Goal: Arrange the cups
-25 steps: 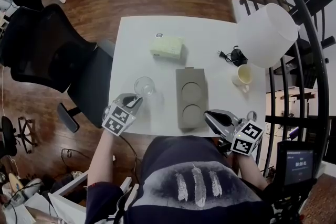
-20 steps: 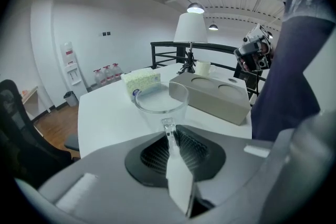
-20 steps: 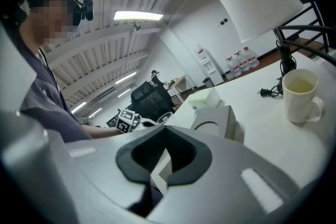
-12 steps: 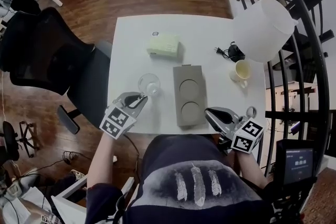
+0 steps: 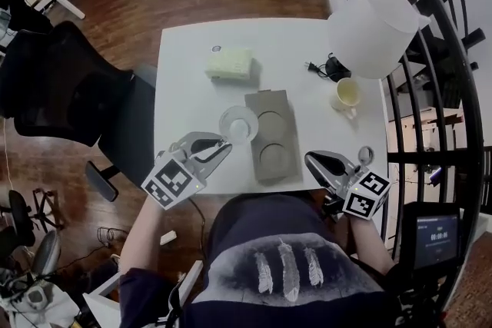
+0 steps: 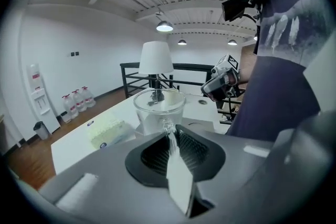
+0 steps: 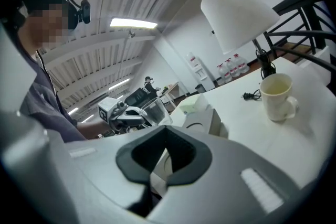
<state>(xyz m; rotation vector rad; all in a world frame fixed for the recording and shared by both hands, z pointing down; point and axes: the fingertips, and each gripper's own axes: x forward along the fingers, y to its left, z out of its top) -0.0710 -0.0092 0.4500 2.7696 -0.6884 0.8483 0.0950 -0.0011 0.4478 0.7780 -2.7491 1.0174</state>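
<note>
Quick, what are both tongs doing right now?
Left tongs: closed, holding the glass cup by its wall.
Right tongs: closed, holding nothing.

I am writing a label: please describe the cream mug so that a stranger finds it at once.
Start at the white table and find the big white lamp at its far right corner. Just in front of it, beside a black plug, stands the cream mug. It is the only opaque cup; the other is a clear glass held by the left gripper.
</note>
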